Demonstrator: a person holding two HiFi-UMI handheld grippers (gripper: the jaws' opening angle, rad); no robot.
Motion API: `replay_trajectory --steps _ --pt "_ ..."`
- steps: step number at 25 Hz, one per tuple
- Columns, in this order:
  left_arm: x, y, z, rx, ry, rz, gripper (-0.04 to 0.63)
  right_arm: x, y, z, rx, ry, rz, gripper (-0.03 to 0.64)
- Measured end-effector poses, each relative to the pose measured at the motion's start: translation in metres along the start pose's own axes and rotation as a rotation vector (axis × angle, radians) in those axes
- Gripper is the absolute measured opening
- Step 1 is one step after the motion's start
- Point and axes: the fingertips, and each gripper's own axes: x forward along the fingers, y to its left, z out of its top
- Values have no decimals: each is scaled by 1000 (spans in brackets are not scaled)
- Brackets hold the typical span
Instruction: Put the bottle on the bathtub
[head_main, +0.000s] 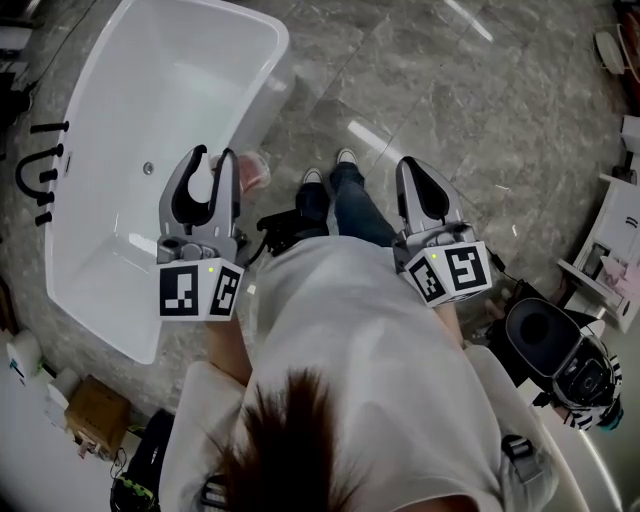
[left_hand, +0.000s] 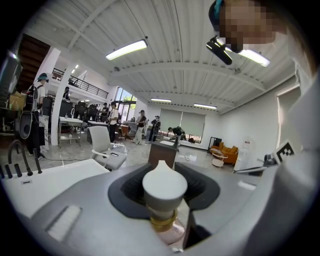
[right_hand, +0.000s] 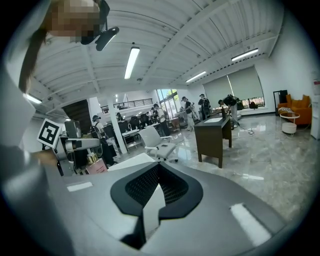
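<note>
Left gripper view shows the left gripper (left_hand: 164, 172) clamped, jaws wide, around the neck of the white-capped pink bottle (left_hand: 165, 187). Head view puts both over the white bathtub's (head_main: 95, 75) long edge nearest the person (head_main: 380, 350); the right gripper (right_hand: 157, 167) is closed, empty

Grey marble floor (head_main: 450, 90) gleaming all round, streaks of light bouncing off it. Down at the lower left, a cardboard box (head_main: 95, 410) sits on that floor. Out across the hall now: a white office chair (right_hand: 157, 142) on its castors, a dark wooden desk (right_hand: 212, 132) near it, and well back by the wall an orange sofa (right_hand: 295, 106). Long ceiling lights (left_hand: 126, 49) glow overhead between white beams. People (left_hand: 114, 117) stand about among more furniture in the distance, with a railed upper gallery (left_hand: 87, 87) behind them.
</note>
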Motion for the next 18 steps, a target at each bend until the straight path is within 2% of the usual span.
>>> replay_trajectory --steps 8,18 --pt "36 -5 4 -28 16 69 190 34 -32 19 -15 44 69 -3" --pt "80 -16 24 -52 -51 199 190 82 -83 60 -78 39 187 -3"
